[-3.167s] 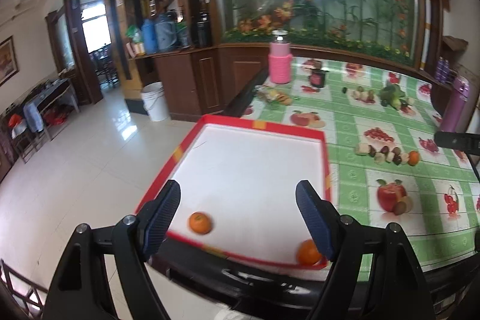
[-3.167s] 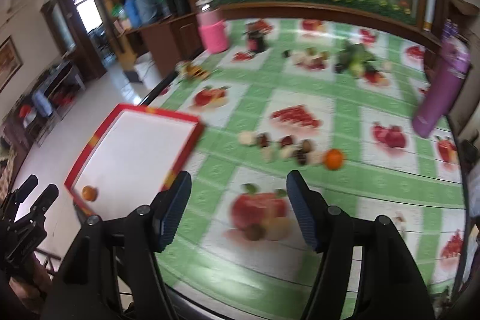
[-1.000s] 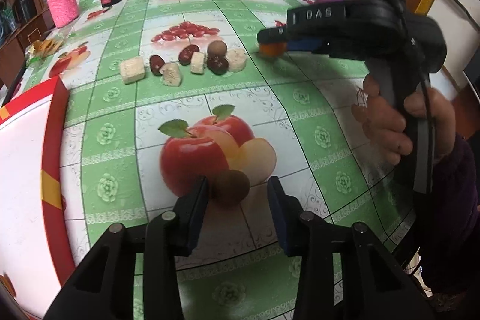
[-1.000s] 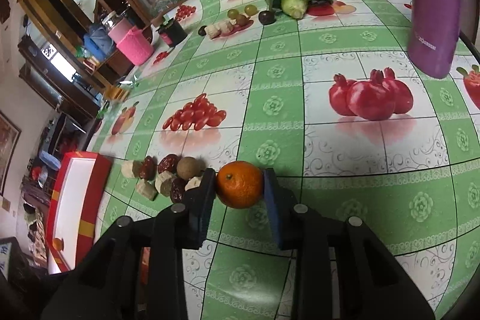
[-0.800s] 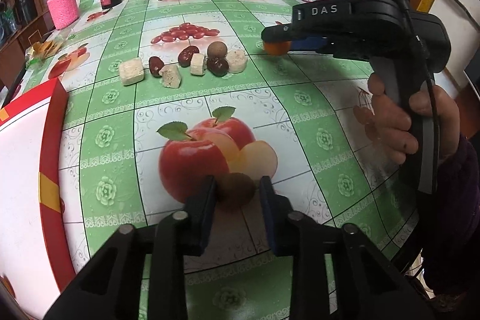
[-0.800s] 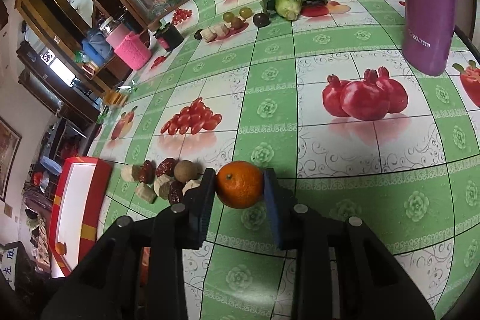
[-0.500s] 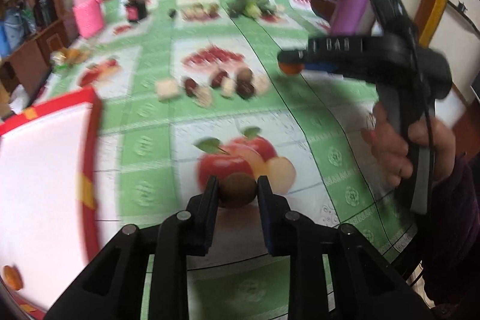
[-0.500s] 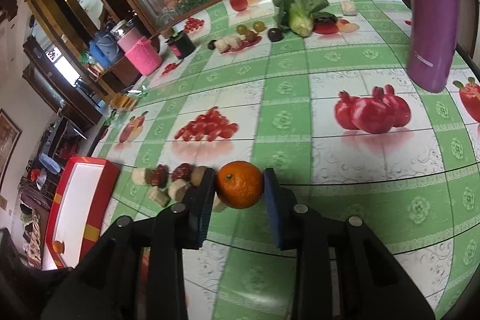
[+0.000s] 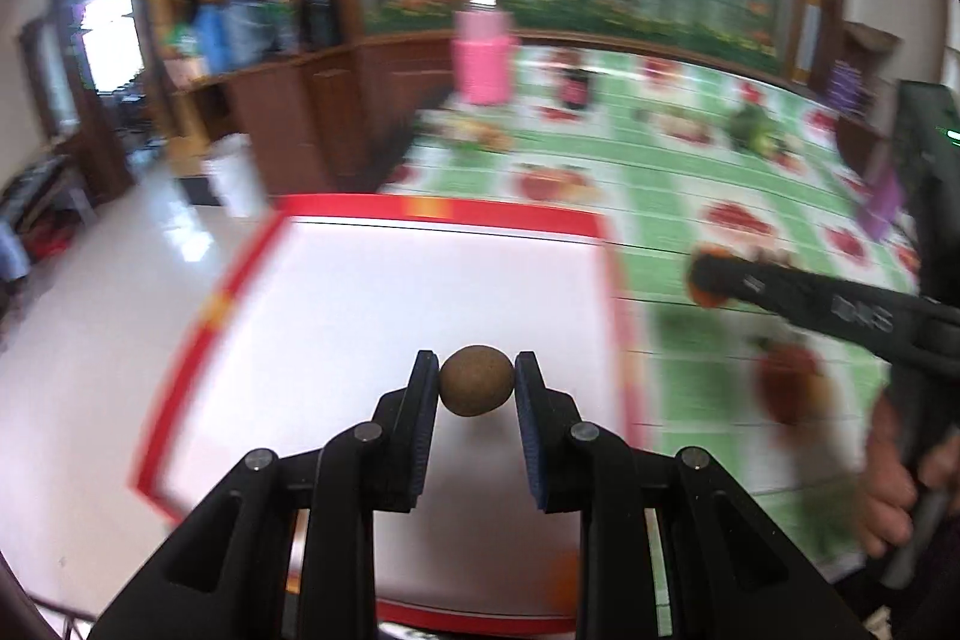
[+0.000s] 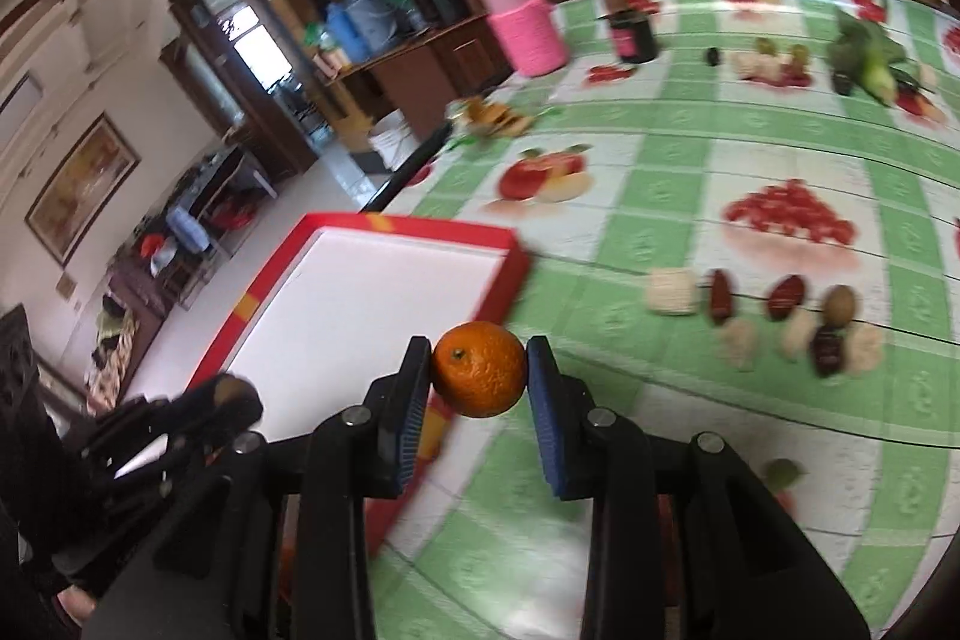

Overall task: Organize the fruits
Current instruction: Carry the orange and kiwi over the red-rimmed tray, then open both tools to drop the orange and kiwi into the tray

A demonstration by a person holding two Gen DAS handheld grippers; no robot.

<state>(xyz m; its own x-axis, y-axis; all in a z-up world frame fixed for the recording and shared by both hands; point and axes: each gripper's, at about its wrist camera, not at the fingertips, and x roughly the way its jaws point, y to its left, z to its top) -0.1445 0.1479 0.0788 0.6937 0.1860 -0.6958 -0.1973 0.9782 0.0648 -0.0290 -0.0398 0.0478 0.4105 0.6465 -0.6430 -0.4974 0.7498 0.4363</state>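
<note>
My left gripper (image 9: 477,388) is shut on a small brown round fruit (image 9: 477,388) and hangs above the white floor of the red-rimmed tray (image 9: 432,208). An orange (image 9: 561,589) lies blurred at the tray's near edge. My right gripper (image 10: 479,377) is shut on an orange (image 10: 479,377), held over the green tablecloth just right of the tray (image 10: 408,223). In the left wrist view the right gripper (image 9: 711,277) reaches in from the right with its orange. In the right wrist view the left gripper (image 10: 231,403) shows at lower left, over the tray.
A row of brown, dark red and pale fruit pieces (image 10: 786,319) lies on the fruit-print tablecloth (image 10: 660,160). A pink container (image 10: 528,31), a dark jar (image 10: 630,34) and green vegetables (image 10: 870,58) stand at the far side. The tray sits at the table's left edge, above the floor.
Both grippers closed on their fruits, lifted them off the table and swung left; the brown fruit now hangs over the tray, the orange is beside it.
</note>
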